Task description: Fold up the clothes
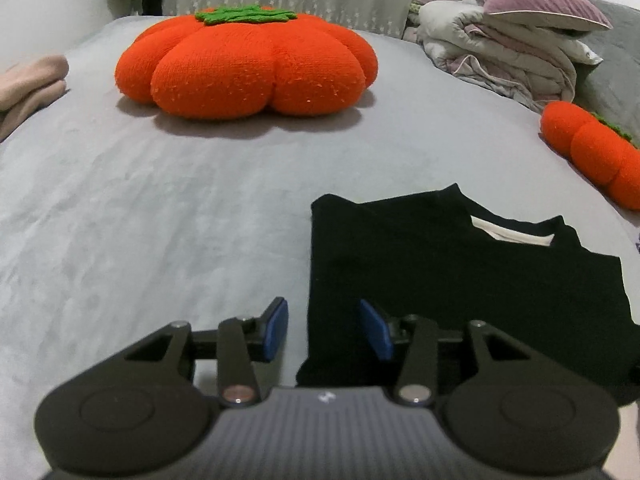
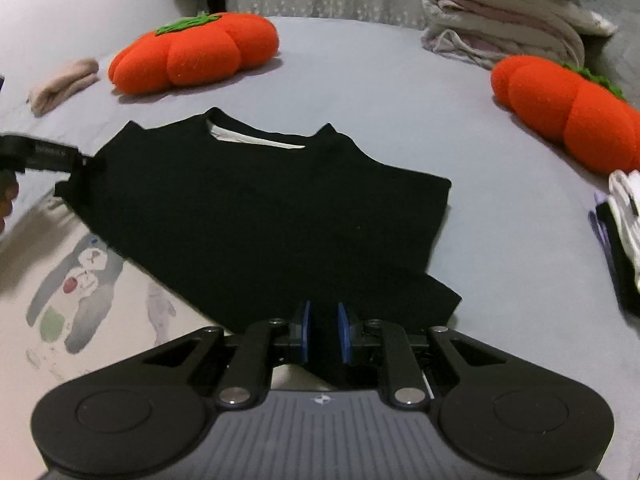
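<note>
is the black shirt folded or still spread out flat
Partly folded. The black shirt lies as a narrow block on the bed, no sleeves sticking out, collar with its white label at the far end.

Shirt (image 2: 260, 216) lies on bed (image 2: 360, 80), cushion (image 2: 192, 52) behind.

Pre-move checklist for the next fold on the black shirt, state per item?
1. Black T-shirt lies flat on the grey bedsheet, collar away from the grippers: ok.
2. Right gripper at the near hem, pads narrowly apart with black fabric between them; a firm pinch: cannot tell.
3. Left gripper open, straddling the shirt's left edge, gripping nothing: not ok if both corners must lift together.
4. Sheet beyond the collar bare up to the pumpkin cushion: ok.
5. Second pumpkin cushion and the folded pile lie clear of the shirt: ok.
</note>
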